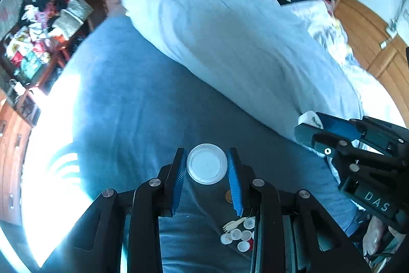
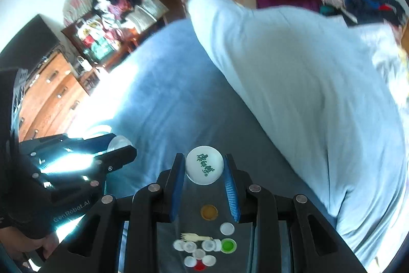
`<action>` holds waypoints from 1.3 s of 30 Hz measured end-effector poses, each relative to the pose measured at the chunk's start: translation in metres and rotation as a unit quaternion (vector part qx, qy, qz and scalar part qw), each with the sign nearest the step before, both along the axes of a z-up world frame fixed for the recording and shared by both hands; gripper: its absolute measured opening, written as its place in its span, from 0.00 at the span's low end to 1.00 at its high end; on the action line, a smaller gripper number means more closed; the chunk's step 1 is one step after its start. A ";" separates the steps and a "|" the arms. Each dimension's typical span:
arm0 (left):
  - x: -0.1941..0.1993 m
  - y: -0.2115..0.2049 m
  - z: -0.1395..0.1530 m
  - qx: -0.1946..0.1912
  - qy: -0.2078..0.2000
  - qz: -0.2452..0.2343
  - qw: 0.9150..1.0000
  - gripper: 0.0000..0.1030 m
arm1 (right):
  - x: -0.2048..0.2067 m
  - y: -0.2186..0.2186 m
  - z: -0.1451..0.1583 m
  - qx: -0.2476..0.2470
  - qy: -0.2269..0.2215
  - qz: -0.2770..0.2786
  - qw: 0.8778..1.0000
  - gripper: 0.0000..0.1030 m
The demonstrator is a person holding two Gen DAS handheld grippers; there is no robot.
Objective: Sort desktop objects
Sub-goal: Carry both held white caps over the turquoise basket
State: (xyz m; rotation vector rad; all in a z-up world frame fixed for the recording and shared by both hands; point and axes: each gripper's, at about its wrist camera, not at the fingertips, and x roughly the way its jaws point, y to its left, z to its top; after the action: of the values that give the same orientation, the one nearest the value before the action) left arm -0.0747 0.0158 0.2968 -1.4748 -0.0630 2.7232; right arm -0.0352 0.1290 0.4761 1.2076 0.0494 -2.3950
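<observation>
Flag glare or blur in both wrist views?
Left wrist view: blown-out glare at lower left of the bed, background motion-blurred, white lid sharp. Right wrist view: glare washes over the left hand-held gripper; printed cap sharp, duvet smeared.

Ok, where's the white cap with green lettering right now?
The white cap with green lettering is clamped in the right gripper, seen centre in the right wrist view, lifted above the orange cap and the scattered white caps.

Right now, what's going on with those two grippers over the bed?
A person holds both grippers above a blue bedspread. The left gripper has its jaws shut on a plain white bottle cap; the right gripper is shut on a white cap with green lettering. Below, loose caps, a small fork and an orange cap lie unsorted.
</observation>
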 end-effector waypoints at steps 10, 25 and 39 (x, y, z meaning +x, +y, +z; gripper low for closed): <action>0.030 -0.071 0.041 -0.017 0.040 0.076 0.996 0.26 | 0.035 -0.084 0.080 -0.012 0.051 0.088 0.995 0.32; 0.085 -0.196 0.044 -0.028 0.024 0.181 0.983 0.26 | 0.074 -0.228 0.100 -0.036 0.026 0.210 0.977 0.32; 0.110 -0.246 0.016 -0.013 -0.024 0.217 0.976 0.26 | 0.105 -0.303 0.084 -0.014 -0.029 0.279 0.960 0.33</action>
State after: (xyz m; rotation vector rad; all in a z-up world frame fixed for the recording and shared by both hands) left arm 0.0349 -0.2304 0.3124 -1.7098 -0.3998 3.0220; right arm 0.0699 -0.1741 0.5597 1.0736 0.2964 -1.8621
